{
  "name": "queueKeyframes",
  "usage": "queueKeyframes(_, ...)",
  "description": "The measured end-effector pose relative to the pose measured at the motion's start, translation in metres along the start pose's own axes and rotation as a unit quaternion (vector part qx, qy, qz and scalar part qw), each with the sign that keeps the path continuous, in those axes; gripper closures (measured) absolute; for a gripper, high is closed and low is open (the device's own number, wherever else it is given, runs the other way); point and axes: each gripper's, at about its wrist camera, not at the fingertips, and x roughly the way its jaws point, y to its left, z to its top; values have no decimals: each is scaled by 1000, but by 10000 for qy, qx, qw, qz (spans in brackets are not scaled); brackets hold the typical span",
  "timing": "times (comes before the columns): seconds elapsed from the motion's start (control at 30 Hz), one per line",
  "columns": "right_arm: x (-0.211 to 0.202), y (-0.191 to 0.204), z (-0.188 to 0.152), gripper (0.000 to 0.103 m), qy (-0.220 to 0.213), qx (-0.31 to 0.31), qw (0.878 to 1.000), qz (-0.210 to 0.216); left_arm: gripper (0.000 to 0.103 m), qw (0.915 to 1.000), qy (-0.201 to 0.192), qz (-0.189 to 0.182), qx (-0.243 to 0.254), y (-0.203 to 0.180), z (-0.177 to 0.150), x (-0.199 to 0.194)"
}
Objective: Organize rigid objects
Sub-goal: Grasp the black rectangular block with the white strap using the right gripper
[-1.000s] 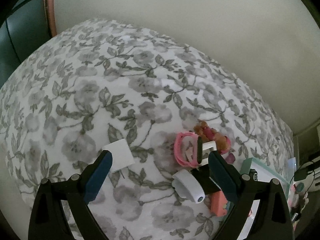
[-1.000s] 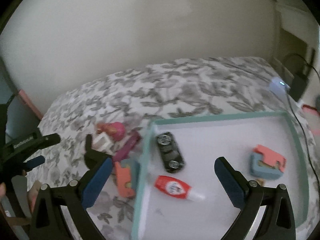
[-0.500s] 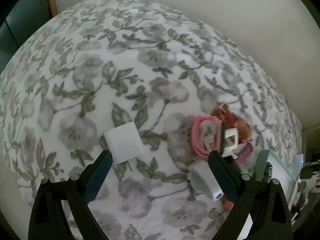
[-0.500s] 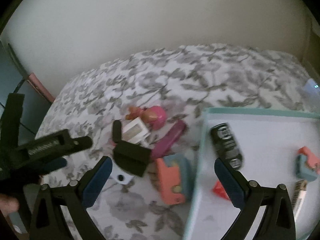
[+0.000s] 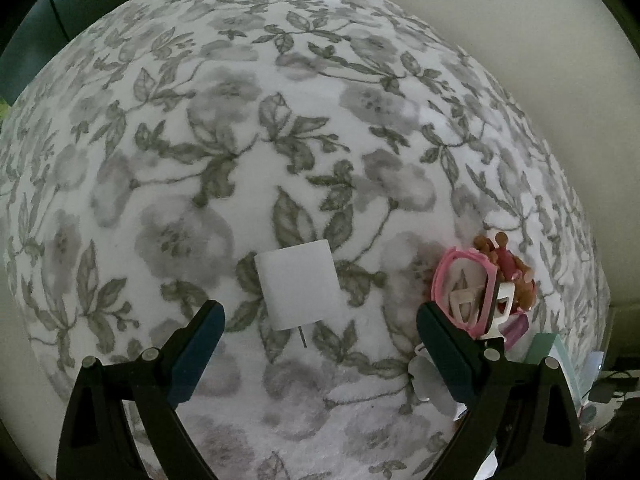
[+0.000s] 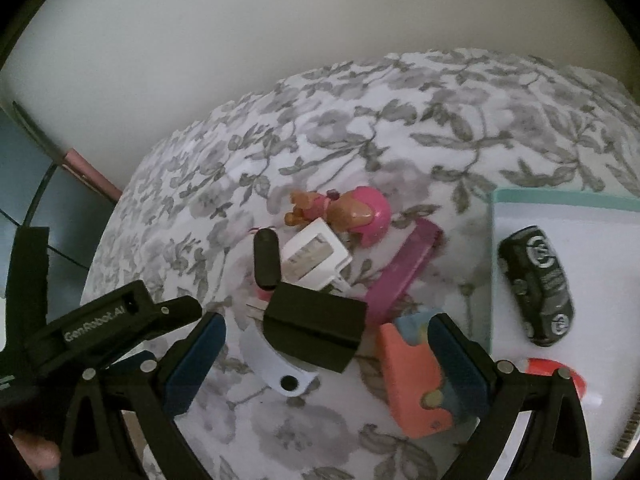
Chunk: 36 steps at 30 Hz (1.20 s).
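**Both grippers over the clutter, nothing held yet**

On the left, the left gripper [image 5: 320,336] hangs over the floral blanket [image 5: 248,128] with its fingers spread wide and empty. A white charger [image 5: 298,289] lies flat on the blanket just beyond the gap between them, its prongs pointing near. The risk here, as I judge it, is the soft blanket: fingers pressing down could sink in, tip the charger or slide off its smooth flat faces.

To the right lies the pile: a pink frame [image 5: 464,292], a dog figure [image 6: 340,212] in a pink helmet at the far side, a white block [image 6: 316,254], a black capsule [image 6: 266,258], a black box [image 6: 316,328] lying over a white curved piece [image 6: 280,372], and a purple bar [image 6: 408,268].

The right gripper [image 6: 326,360] is over the near part of this pile, its jaws wide but closing; the black box sits between them, untouched. The orange-and-blue toy [image 6: 412,376] is right against the right finger, which could knock it aside or catch it along with the box. Crowded pieces may drag each other.

Farthest right is the tray [image 6: 560,198], holding a black toy car [image 6: 536,284] and a red tube [image 6: 552,366]. The left gripper's body is close by on the left, so the two could collide.
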Motion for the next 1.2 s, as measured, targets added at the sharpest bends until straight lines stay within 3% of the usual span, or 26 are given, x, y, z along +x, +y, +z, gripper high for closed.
queueKeyframes(0.23,13,11,0,17,20,-88,9999,-66,6,9998,174,-18,-30,3,-1,10)
queueKeyframes(0.4,17,8,-2,31,88,-34,10000,-5,6,9995,319,-79,5,0,-5,17)
queueKeyframes(1.03,-20,-14,2,32,-67,411,9988,263,6,9959,619,-651,36,-27,-12,24)
queueKeyframes(1.2,-34,-25,4,32,-162,512,9984,165,6,9951,650,-740,132,-34,-13,25)
